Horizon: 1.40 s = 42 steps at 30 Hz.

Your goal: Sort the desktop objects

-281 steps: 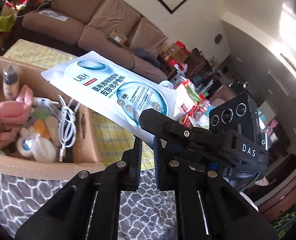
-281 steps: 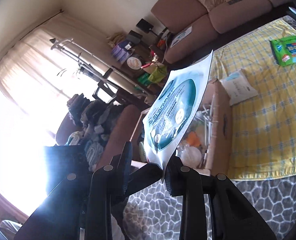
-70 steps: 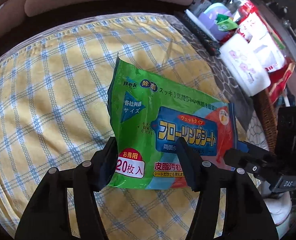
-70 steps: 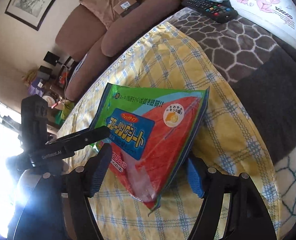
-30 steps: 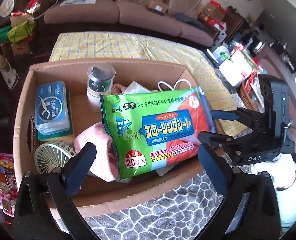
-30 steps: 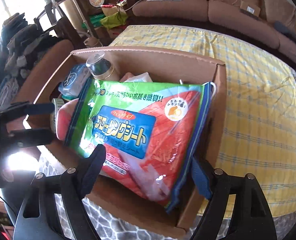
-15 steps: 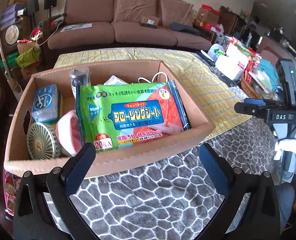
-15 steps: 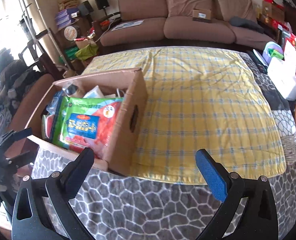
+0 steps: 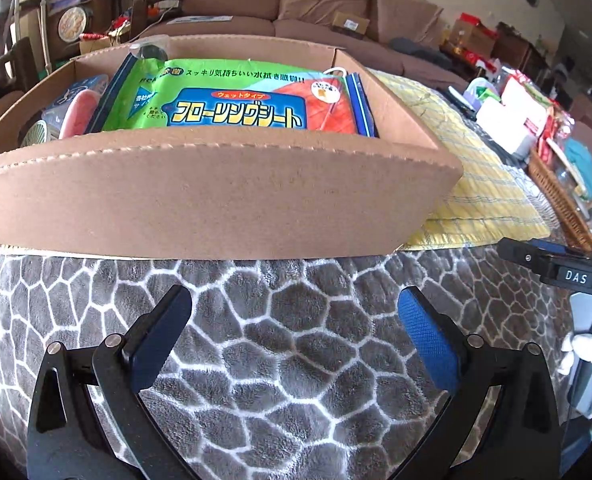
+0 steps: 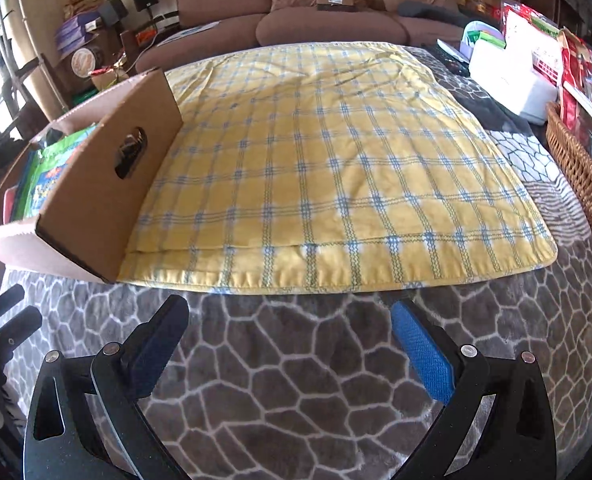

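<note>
A cardboard box (image 9: 216, 196) stands on the grey patterned blanket, right in front of my left gripper (image 9: 294, 320), which is open and empty just above the blanket. A green and red wipes pack (image 9: 236, 100) lies on top inside the box, beside a pink cloth (image 9: 78, 114) and a small fan (image 9: 36, 138). My right gripper (image 10: 290, 330) is open and empty, low over the blanket before the yellow checked cloth (image 10: 335, 160). The box (image 10: 108, 196) is at its left, with the pack (image 10: 52, 164) inside.
A wicker basket (image 10: 579, 176) and white packages (image 10: 507, 80) sit at the right. A brown sofa (image 10: 296, 4) is behind the table. The right gripper (image 9: 555, 268) shows at the right edge of the left wrist view.
Both grippers let go of the wipes pack in the box, then drew back and sank low to the blanket. The left view now faces the box's near wall.
</note>
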### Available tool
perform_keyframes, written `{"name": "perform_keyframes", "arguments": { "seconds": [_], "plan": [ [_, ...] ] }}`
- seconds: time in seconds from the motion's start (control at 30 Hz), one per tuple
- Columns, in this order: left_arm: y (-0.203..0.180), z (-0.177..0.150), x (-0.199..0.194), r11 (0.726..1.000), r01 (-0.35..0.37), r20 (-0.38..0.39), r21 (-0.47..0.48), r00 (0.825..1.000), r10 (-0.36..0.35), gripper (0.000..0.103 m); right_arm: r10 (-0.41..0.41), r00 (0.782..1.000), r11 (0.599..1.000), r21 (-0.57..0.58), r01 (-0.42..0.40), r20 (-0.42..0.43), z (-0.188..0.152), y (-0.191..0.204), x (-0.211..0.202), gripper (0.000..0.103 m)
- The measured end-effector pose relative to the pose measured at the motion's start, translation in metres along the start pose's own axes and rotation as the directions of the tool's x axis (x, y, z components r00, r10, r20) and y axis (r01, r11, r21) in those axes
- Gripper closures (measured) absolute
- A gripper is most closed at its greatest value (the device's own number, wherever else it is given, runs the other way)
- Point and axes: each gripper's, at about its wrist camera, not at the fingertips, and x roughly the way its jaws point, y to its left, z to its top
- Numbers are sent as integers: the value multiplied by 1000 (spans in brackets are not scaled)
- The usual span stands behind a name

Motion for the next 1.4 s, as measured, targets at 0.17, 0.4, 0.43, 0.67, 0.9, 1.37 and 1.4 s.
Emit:
{"name": "perform_keyframes", "arguments": {
  "seconds": [0.17, 0.4, 0.43, 0.67, 0.9, 1.37, 1.4],
  "plan": [
    [-6, -3, 20, 999, -32, -23, -1, 999, 32, 0, -23, 1000, 1000, 5, 23, -9, -10, -8, 19, 0],
    [-9, -1, 37, 998, -68, -27, -8, 997, 68, 0, -58, 998, 998, 3, 58, 5, -13, -12, 27, 0],
    [-12, -1, 39, 997, -82, -30, -4, 996, 82, 0, -69, 998, 997, -18, 69, 5, -13, -10, 29, 0],
    [-33, -1, 53, 984, -171, -50, 44, 984, 174, 0, -98, 994, 994, -39, 100, 44, -17, -6, 31, 0],
    [-36, 0, 54, 984, -172, -50, 45, 983, 174, 0, -98, 994, 994, -38, 100, 44, -18, -6, 30, 0],
    [-35, -1, 54, 984, -172, -50, 44, 983, 174, 0, -98, 994, 994, -38, 100, 44, -18, -6, 30, 0],
    [-35, -1, 54, 984, -172, -50, 44, 984, 174, 0, -98, 994, 994, -38, 100, 44, -18, -6, 30, 0]
  ]
}}
